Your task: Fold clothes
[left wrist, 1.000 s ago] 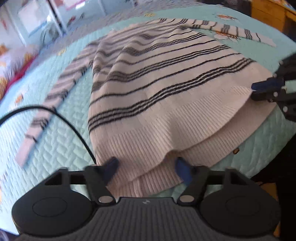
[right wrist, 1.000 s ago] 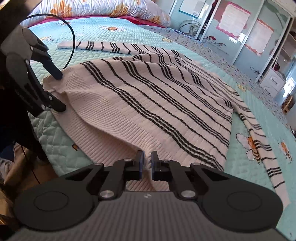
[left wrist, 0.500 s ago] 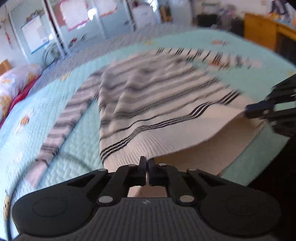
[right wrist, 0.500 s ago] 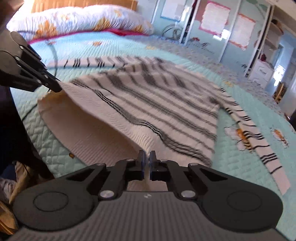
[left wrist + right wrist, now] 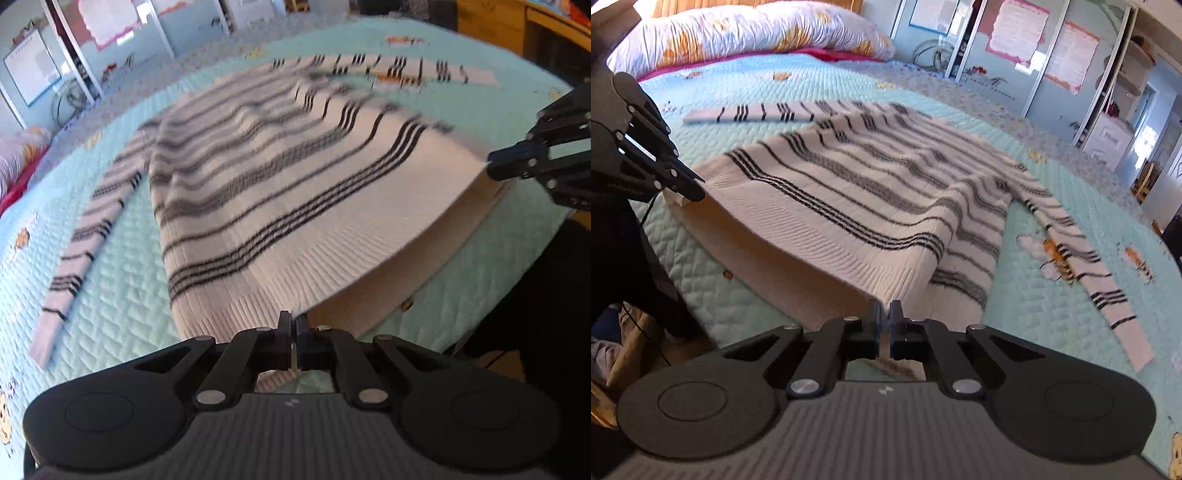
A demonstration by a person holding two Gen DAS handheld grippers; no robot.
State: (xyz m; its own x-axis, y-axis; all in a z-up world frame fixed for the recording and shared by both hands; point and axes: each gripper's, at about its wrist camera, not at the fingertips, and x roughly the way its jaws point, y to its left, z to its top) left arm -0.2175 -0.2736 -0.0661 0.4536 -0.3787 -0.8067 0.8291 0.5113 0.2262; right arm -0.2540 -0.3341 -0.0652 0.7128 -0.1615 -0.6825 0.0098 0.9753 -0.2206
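Knitted and limp, the striped sweater (image 5: 295, 192) spread ahead on the quilted bedspread (image 5: 110, 280) is pinched at its ribbed hem corners by the clenched left gripper (image 5: 293, 325) and right gripper (image 5: 883, 314), and is judged light, sag-prone.

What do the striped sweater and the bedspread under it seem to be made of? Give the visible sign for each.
Sweater: looks like soft knitted yarn, matte; ribbed rows show along its hem.
Bedspread: likely quilted cotton or a similar fabric, matte; stitched wavy lines puff its pale green surface.
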